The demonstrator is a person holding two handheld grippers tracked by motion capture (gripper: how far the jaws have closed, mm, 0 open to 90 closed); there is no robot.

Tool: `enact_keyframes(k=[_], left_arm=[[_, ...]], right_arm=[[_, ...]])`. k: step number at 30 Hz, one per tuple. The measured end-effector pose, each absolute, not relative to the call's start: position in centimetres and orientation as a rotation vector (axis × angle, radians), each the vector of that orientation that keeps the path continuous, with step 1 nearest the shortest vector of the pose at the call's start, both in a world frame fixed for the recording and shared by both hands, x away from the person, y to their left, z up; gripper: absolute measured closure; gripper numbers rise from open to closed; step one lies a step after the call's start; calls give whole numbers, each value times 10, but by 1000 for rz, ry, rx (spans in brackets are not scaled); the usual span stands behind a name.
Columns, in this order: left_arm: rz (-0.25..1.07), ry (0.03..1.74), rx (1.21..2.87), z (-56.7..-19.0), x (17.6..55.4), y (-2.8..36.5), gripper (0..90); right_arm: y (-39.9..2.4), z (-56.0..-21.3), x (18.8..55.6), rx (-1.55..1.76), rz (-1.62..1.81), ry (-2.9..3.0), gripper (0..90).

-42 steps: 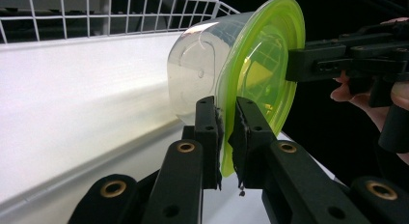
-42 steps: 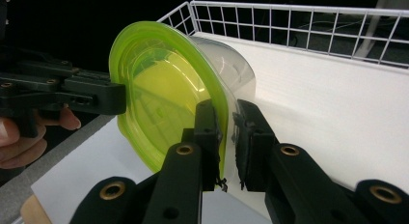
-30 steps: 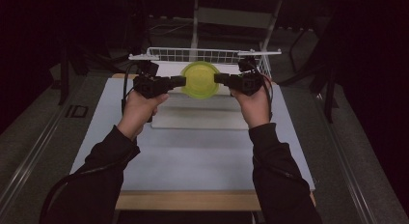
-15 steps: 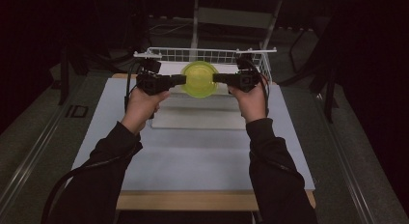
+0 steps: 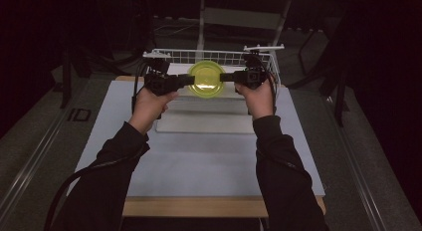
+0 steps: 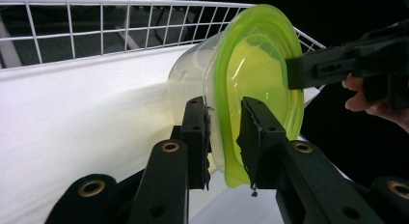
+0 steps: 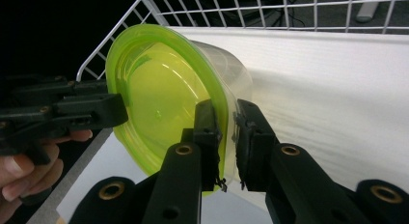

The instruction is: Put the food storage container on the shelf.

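**Carrying the lidded tub toward the wire basket, both grippers on the rim**

Hanging in the air at the near wall of the wire basket (image 5: 211,56), just above its near edge: a clear container (image 6: 193,84) capped with a yellow-green lid (image 5: 205,78), tipped so the lid is facing the person. Being pinched from opposite sides of the lid's rim. Left gripper (image 6: 224,137) clamping that rim, one jaw pressing on the clear wall side, the other on the lid's face. Right gripper (image 7: 227,137) clenched the same way on the opposite edge. Neither pair of jaws released.

Looking, by judgement, like a two-handed carry into the basket. Doing it well: keeping both grippers level with each other and at a matched pace, since any twist between them could peel the lid off or lever the rim out of one pinch. Keeping the squeeze firm but not crushing, the plastic looking thin. Lifting clear of the basket's near wall before easing down onto the white liner (image 6: 87,118) inside the basket.

From the high view: reading both hands' spacing against the basket, and the white board (image 5: 204,122) lying on the table just on the person's side of the basket. From the gripper views: seeing the depth of each bite on the rim, the clear body behind the lid, and the liner beyond it, all too small to judge from above.
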State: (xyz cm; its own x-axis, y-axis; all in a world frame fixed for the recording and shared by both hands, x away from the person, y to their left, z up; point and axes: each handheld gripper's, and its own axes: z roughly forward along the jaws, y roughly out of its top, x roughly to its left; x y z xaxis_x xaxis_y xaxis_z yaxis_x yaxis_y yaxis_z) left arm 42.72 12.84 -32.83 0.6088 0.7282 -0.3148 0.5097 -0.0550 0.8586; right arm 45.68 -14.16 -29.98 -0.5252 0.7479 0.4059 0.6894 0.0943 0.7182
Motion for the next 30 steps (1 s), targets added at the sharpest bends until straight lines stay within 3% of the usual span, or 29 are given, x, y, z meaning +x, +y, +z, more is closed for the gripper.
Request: enact_keyframes(k=[13,18,24,25,30], left_arm=[[266,1022,1700,-328,442,123,664],[290,1024,1694,-328,448,119,599],[279,1073,1655,-333,459,117,575],[283,1083,1647,-333,460,118,553],[323,1104,1648,-335,462,117,485]], right_arm=[[-139,-294,477,1608,1374,2257,787],[-134,-297,486,1627,1340,2223,653],[-130,-299,487,1612,1315,2213,611],[-128,-300,487,1611,1298,2224,567],[-127,-300,485,1595,1316,2212,528]])
